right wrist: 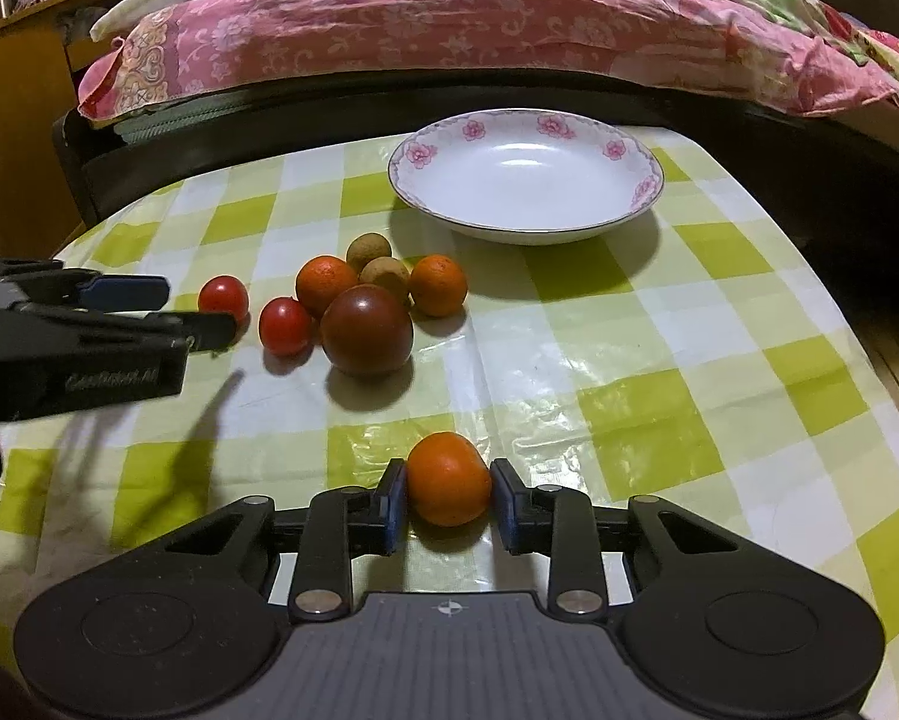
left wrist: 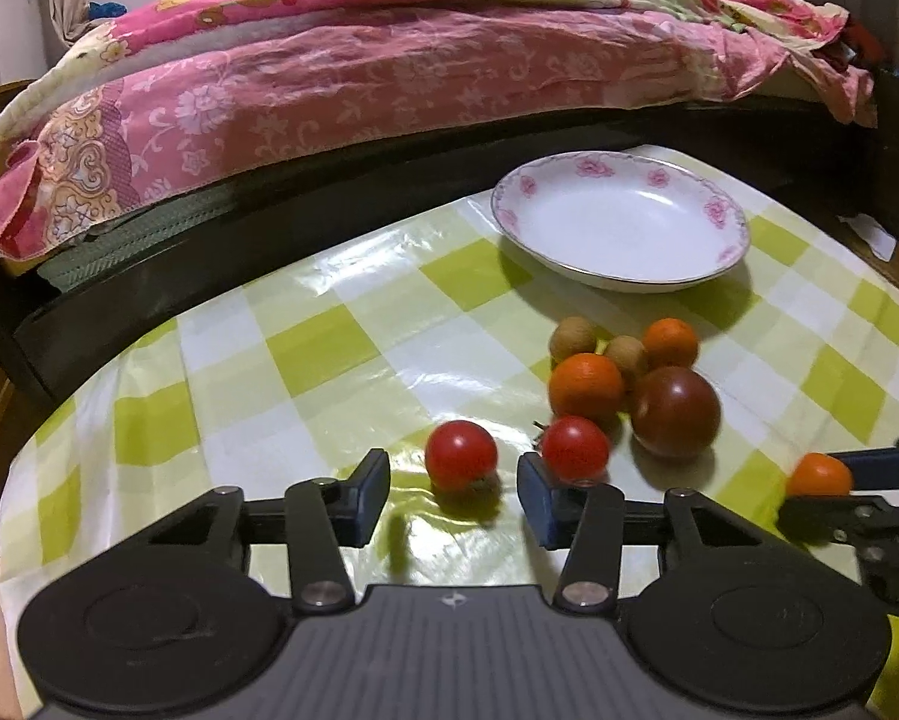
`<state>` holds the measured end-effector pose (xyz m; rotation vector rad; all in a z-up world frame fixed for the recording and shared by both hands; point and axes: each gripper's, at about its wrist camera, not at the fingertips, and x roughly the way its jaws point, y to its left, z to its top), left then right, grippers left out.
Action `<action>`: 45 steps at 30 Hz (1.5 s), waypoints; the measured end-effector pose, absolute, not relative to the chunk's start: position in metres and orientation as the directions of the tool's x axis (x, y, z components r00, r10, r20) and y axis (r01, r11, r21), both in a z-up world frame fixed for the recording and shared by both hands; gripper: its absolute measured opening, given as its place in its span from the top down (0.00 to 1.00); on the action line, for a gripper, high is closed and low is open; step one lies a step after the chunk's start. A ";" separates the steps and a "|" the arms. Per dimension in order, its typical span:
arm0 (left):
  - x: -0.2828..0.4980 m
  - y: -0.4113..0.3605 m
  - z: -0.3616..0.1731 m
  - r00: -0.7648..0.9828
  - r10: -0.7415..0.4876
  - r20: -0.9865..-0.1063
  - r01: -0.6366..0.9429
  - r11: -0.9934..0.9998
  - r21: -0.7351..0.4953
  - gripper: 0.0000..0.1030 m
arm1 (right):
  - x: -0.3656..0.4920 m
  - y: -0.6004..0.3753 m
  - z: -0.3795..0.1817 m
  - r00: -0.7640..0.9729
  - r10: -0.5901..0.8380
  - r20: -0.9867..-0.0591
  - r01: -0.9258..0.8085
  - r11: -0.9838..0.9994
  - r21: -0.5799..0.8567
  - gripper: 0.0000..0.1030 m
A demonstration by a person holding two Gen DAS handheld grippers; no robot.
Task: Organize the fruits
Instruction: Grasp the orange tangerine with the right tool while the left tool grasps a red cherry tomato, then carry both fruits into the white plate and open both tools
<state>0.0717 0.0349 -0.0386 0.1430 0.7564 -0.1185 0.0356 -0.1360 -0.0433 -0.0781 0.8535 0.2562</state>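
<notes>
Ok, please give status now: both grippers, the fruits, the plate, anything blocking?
Right gripper shut on small orange. Left gripper open around cherry tomato, pads not touching. Plate empty, other fruits on tablecloth. Path clear.

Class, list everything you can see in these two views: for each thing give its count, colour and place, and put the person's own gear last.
plate: one, white with pink flowers, far side of the table, nothing in it.
tablecloth: one, green and white check, covers the table.
cherry tomatoes: two, red, left of the fruit cluster.
large tomato: one, dark red, front of the cluster.
oranges: three small; two in the cluster, one apart.
longans: two, tan, back of the cluster.
bedding: pink, floral, on the bed behind.
left gripper: fingers either side of a cherry tomato, not touching.
right gripper: fingers pressed on the lone orange.
</notes>
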 end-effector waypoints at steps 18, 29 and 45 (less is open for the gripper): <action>0.081 0.034 -0.049 0.700 -0.055 -0.712 0.156 0.985 0.076 0.64 | 0.035 -0.136 -0.042 0.627 0.181 -0.758 -0.249 0.968 0.026 0.75; 0.061 0.029 -0.037 0.696 -0.096 -0.711 0.201 0.977 0.065 0.64 | 0.033 -0.136 -0.034 0.652 0.164 -0.741 -0.233 0.972 0.010 0.76; 0.059 0.001 0.005 0.705 -0.226 -0.672 0.278 0.960 -0.032 0.64 | 0.038 -0.145 0.002 0.692 0.133 -0.710 -0.167 0.986 0.022 0.76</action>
